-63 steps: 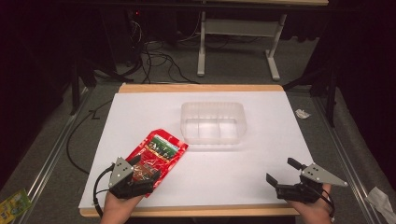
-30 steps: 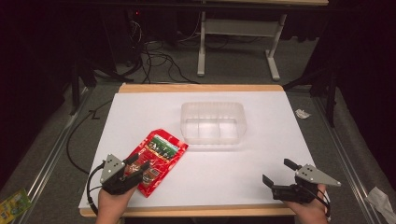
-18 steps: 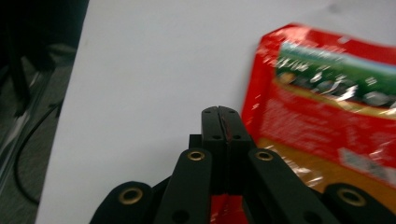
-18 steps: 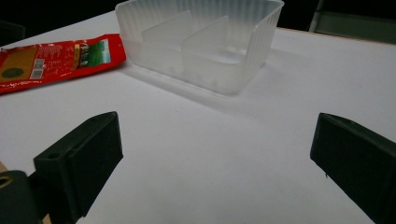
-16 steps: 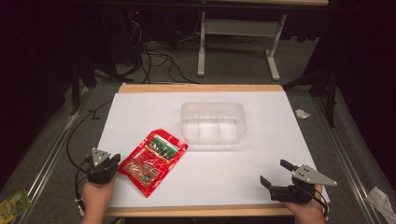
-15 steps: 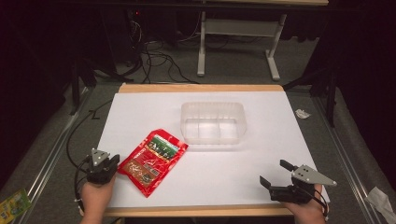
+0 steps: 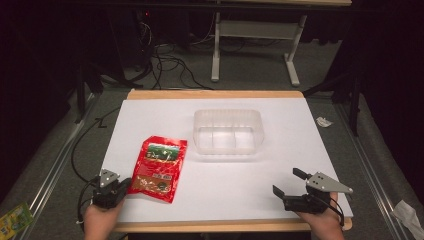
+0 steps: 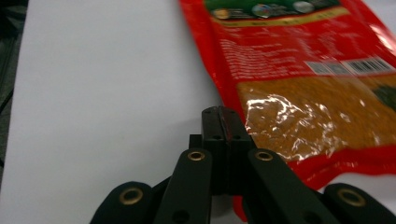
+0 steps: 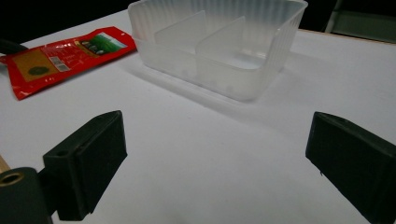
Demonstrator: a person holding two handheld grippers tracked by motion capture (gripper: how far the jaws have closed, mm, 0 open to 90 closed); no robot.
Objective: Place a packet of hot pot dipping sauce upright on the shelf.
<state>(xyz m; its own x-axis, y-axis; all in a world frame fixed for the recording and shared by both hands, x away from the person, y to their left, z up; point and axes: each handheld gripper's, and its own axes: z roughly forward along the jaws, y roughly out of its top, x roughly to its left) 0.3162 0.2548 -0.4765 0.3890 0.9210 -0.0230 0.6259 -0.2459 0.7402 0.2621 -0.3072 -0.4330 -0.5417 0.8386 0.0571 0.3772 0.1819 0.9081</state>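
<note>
A red snack packet point(image 7: 159, 167) lies flat on the white table, left of centre; its clear window point(image 8: 317, 116) shows brown contents. My left gripper point(image 7: 125, 183) sits at the packet's near-left corner. In the left gripper view its jaws point(image 8: 223, 116) are pressed together, nothing red shows between them, and the packet's edge runs along their right side. A clear plastic tray point(image 7: 197, 131) with three compartments stands mid-table, empty point(image 9: 261, 60). My right gripper point(image 7: 292, 187) rests near the front right edge, wide open point(image 9: 219, 144) and aimed at the tray.
The table's wooden front edge point(image 7: 225, 225) is just behind both hands. Off the table, a crumpled paper scrap point(image 7: 323, 121) lies to the right, a green packet point(image 7: 15, 217) on the floor at the near left, and cables point(image 7: 165, 65) beyond.
My left gripper left the packet, drew off to the left, then came back to its near-left corner. The packet has turned a little straighter. The right gripper barely shifted.
</note>
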